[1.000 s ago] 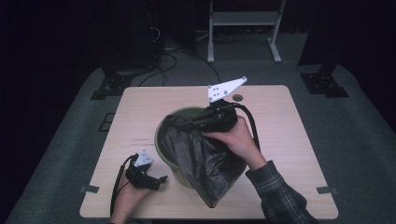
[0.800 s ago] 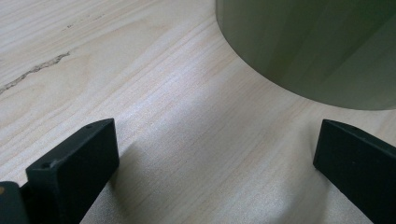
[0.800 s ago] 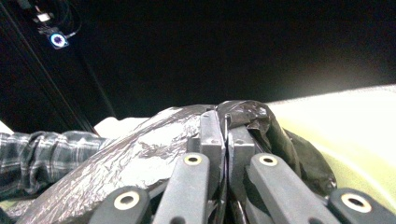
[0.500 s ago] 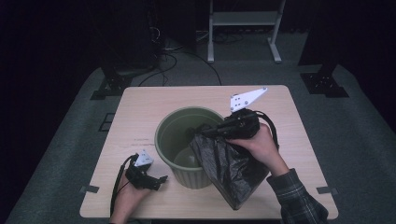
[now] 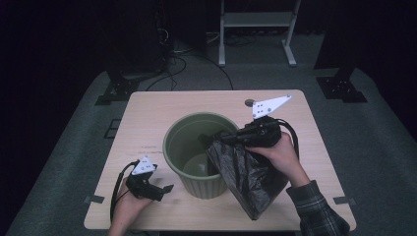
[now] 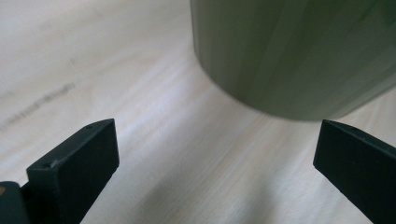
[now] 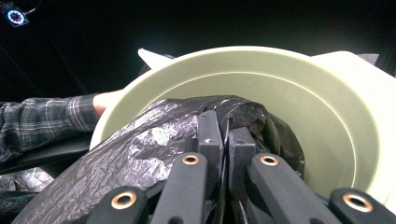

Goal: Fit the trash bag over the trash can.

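An olive-green round bin (image 5: pixel 189 129) stands upright mid-table. A crumpled black plastic bag (image 5: pixel 248 177) hangs down the bin's right outer side to the tabletop. My right gripper (image 5: pixel 222 139) is shut on the bag's top edge, just over the bin's right rim. In the right gripper view the jaws (image 7: pixel 226 128) pinch the black film (image 7: pixel 140 149) together, with the bin's rim (image 7: pixel 261 53) beyond. My left gripper (image 5: pixel 166 190) rests low on the table, left of the bin's base. Its jaws (image 6: pixel 215 144) stand wide apart, with only bare wood between them and the bin's wall (image 6: pixel 289 51) just ahead.
The wooden table (image 5: pixel 147 113) has bare room left of and behind the bin. A small dark round mark (image 5: pixel 249 103) sits near the back edge. Cables and a metal stand (image 5: pixel 255 19) lie on the floor beyond. A plaid sleeve (image 7: pixel 42 121) reaches in at the left.
My right gripper has pulled the bag rightwards off the bin's mouth, so the inside of the bin is uncovered. The left gripper has stayed where it was.
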Demonstrator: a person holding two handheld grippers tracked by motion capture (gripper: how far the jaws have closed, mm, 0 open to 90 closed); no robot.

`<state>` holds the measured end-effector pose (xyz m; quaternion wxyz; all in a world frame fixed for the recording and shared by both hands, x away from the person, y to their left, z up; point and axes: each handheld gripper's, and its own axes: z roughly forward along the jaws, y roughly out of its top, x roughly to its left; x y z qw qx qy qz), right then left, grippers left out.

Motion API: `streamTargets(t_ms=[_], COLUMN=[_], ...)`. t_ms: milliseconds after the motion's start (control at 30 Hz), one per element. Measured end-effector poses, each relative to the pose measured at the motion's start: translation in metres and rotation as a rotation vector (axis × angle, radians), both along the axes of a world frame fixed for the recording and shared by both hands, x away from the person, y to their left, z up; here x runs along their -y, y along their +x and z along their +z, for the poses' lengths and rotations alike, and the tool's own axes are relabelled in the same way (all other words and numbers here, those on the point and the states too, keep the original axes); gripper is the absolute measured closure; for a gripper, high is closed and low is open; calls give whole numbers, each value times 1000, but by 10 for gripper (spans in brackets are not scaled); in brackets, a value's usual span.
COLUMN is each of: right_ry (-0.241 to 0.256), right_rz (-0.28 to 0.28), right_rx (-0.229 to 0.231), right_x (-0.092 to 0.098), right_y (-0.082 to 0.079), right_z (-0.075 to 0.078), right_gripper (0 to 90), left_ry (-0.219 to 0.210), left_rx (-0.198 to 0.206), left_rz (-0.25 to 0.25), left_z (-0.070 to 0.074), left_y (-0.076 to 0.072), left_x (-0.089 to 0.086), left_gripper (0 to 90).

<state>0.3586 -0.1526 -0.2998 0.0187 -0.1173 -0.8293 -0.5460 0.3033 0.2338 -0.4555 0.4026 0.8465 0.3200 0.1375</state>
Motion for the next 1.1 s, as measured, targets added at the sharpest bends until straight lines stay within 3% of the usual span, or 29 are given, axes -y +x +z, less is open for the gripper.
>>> streamTargets(t_ms=[67, 367, 700, 800, 1000, 1100], right_ry=[-2, 8, 13, 19, 23, 27], right_rz=[1, 1, 3, 1, -1, -1], right_rx=[5, 3, -2, -8, -14, -14], right_x=[1, 5, 5, 5, 6, 6], right_y=[0, 6, 8, 9, 11, 11], right_z=[0, -1, -2, -2, -3, -3], right_gripper=[873, 872, 872, 872, 873, 873], left_ry=[-31, -47, -101, -90, -103, -67], left_rx=[8, 43, 67, 70, 90, 88], left_rz=[-22, -94, -200, -232, -283, -285], left_z=[10, 42, 88, 101, 128, 137], left_y=[-2, -8, -18, -21, -24, -22], left_x=[0, 3, -2, -1, 2, 7], left_gripper=[0, 52, 318, 366, 562, 580])
